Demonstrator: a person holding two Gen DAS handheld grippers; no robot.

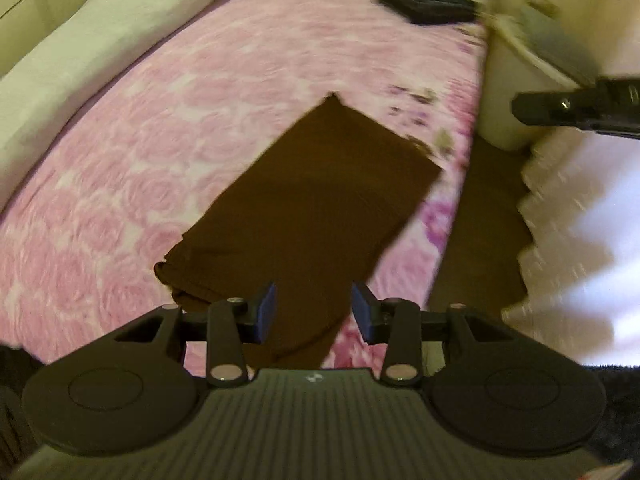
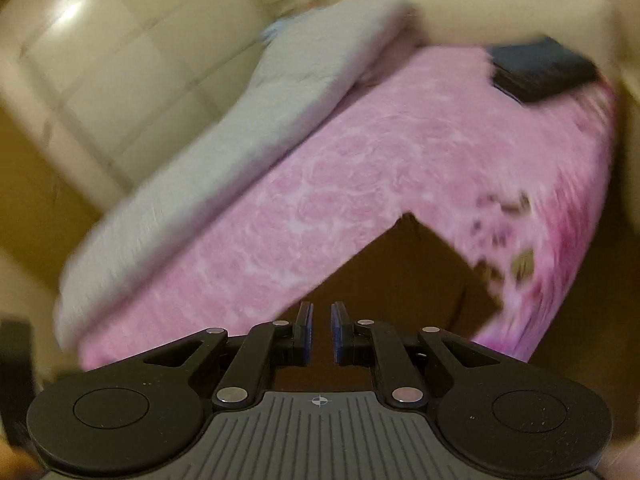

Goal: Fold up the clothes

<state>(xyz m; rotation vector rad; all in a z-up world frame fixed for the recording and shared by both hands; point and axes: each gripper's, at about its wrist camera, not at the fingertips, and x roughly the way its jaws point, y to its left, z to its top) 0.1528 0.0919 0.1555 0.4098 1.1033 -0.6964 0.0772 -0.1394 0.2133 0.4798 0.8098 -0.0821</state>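
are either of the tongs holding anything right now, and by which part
Nothing is held. The left tongs are open above the brown cloth; the right tongs are nearly closed with an empty gap.

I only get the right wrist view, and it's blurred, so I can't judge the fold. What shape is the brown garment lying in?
Observer: The brown garment lies as a long folded rectangle on the pink bedspread.
Operator: Is its near end tidy?
Observer: No, its near left corner is bunched up.
Operator: And the left hand-held gripper?
Observer: The left hand-held gripper is open and holds nothing.
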